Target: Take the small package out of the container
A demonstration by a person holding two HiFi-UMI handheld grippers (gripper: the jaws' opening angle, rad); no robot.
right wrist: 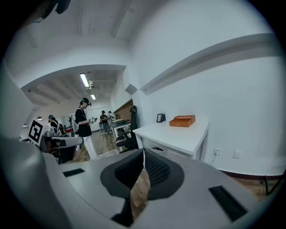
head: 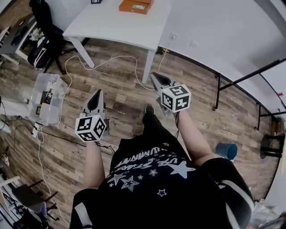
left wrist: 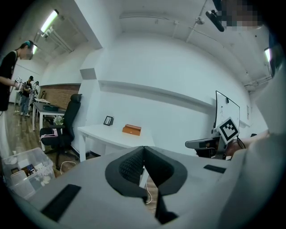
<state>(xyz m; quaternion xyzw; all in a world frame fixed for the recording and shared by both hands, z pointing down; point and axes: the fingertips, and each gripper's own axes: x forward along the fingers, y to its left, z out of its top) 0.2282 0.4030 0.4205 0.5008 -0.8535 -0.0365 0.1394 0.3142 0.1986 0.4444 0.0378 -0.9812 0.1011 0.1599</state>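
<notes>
An orange box (head: 136,5) lies on the white table (head: 111,24) ahead of me; it also shows as the orange box (left wrist: 132,129) and the orange box (right wrist: 182,120) in the two gripper views. No small package can be seen. My left gripper (head: 99,92) hangs over the wooden floor, well short of the table, its jaws shut with nothing between them (left wrist: 143,148). My right gripper (head: 154,76) is held a little nearer the table's leg, also shut and empty (right wrist: 143,152). Each one's marker cube sits by the hand that holds it.
A clear plastic bin (head: 47,98) of small items stands on the floor at the left, with white cables (head: 111,60) trailing past it. A black office chair (head: 42,27) is at the table's left end. A blue bucket (head: 226,150) and a black frame (head: 241,80) are at the right. People (right wrist: 82,120) stand far off.
</notes>
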